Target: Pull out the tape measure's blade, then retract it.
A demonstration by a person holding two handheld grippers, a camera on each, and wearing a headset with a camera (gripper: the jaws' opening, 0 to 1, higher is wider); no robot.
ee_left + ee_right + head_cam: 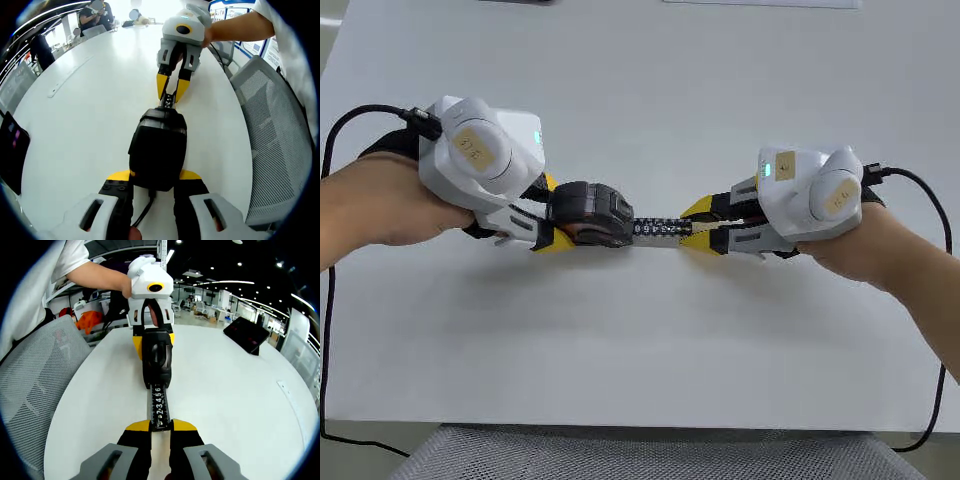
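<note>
A black tape measure (592,213) rests just above the white table, held between the yellow-tipped jaws of my left gripper (558,212). In the left gripper view its black case (158,149) fills the space between the jaws of the left gripper (155,176), which is shut on it. A short length of black blade with white numbers (658,229) runs out to the right. My right gripper (698,223) is shut on the blade's end. In the right gripper view the blade (159,405) leads from the right gripper (160,426) up to the case (157,359).
The white table (650,90) stretches away behind both grippers. A mesh chair (620,455) sits at the near edge. Black cables (332,300) trail from each gripper. A dark tablet-like object (249,335) lies on the table off to one side.
</note>
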